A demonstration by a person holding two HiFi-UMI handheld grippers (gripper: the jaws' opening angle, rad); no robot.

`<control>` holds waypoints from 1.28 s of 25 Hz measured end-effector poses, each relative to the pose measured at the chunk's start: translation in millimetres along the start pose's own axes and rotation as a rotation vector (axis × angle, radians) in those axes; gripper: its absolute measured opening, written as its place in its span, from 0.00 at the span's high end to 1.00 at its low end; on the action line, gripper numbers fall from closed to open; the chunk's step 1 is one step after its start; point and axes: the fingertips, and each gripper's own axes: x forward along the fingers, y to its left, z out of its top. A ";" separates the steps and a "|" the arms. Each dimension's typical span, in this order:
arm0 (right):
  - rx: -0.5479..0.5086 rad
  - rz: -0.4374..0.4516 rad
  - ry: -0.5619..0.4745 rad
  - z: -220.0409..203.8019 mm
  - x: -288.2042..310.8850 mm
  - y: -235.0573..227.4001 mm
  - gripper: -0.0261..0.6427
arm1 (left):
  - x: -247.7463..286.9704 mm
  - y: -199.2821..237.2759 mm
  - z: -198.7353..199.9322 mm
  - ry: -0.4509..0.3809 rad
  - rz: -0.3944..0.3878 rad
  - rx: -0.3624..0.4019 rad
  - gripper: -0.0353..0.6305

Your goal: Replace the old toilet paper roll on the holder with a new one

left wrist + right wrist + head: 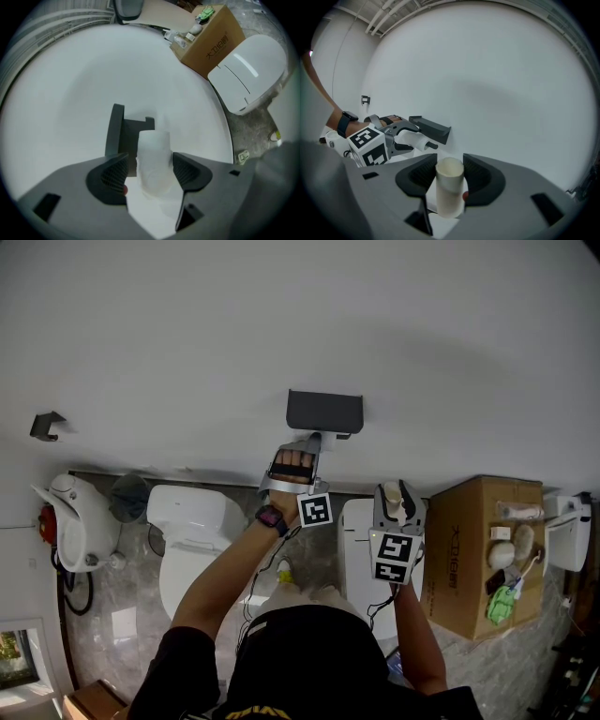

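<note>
A dark grey paper holder is fixed to the white wall. My left gripper reaches up just below it. In the left gripper view a full white toilet roll stands between the jaws of the left gripper, right in front of the holder. A thin gap shows beside the left pad. The right gripper view shows that roll sitting on the holder's rod. My right gripper is shut on an empty cardboard tube, held upright lower right of the holder, away from the wall.
A toilet stands below left of the holder and a second white lid below it. A cardboard box with small items on top stands at the right. A small dark hook is on the wall far left.
</note>
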 end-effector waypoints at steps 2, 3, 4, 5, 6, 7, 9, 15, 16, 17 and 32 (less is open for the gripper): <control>0.010 -0.007 -0.005 1.5 0.1 -1.1 0.71 | -8.3 -3.3 -3.8 -0.007 -0.023 -0.063 0.49; 0.015 -0.010 -0.009 3.0 0.2 -1.3 0.71 | -14.0 -4.7 -4.7 -0.019 -0.035 -0.104 0.50; 0.019 -0.011 -0.013 5.0 -0.1 -1.1 0.71 | -20.9 -4.1 -5.5 -0.032 -0.038 -0.149 0.51; 0.022 -0.011 -0.018 7.1 -0.7 -0.6 0.71 | -28.7 -0.2 -7.1 -0.045 -0.027 -0.190 0.53; 0.024 -0.010 -0.023 9.6 -1.2 -0.2 0.71 | -36.8 7.3 -10.0 -0.055 -0.003 -0.228 0.54; 0.025 -0.010 -0.028 12.1 -1.6 -0.5 0.71 | -44.8 16.6 -14.2 -0.063 0.026 -0.267 0.55; 0.033 -0.015 -0.036 16.1 -3.3 -2.8 0.71 | -62.5 29.5 -27.3 -0.072 0.060 -0.372 0.56; 0.060 0.013 -0.068 24.4 -17.1 4.7 0.71 | -123.9 35.7 -82.1 -0.045 0.041 -0.687 0.62; 0.062 0.026 -0.075 26.1 -18.7 8.8 0.71 | -133.0 34.9 -87.0 -0.045 0.033 -0.709 0.62; 0.061 0.039 -0.083 28.6 -19.8 12.6 0.71 | -141.8 35.5 -91.1 -0.047 0.027 -0.737 0.63; 0.037 0.042 -0.169 56.6 -47.4 3.8 0.71 | -208.5 105.9 -128.6 -0.266 0.161 -1.457 0.74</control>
